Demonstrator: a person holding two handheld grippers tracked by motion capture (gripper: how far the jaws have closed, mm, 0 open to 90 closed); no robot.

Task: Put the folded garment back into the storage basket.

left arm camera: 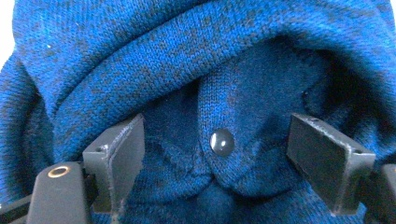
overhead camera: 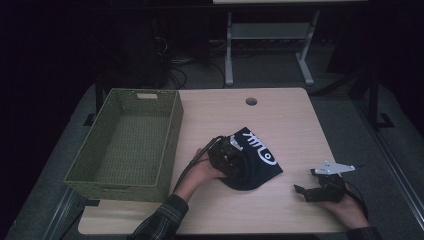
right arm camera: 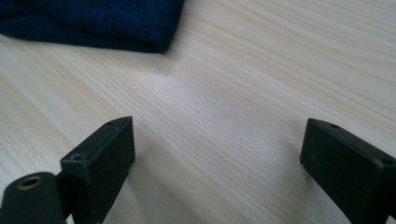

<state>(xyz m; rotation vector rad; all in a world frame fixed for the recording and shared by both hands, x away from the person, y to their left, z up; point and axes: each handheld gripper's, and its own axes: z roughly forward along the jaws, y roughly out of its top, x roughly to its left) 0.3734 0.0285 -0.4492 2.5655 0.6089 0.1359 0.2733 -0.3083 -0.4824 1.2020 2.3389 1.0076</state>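
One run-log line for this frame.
left gripper: open, at blue knit hat | right gripper: open, over table | basket: empty

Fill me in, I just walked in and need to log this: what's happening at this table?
A person works a dark blue knitted garment with white lettering on the light wooden table. The left tool is pushed into its folds, jaws open around a small dark snap button. The right tool rests open on bare wood beside the garment. The green woven basket holds nothing yet.
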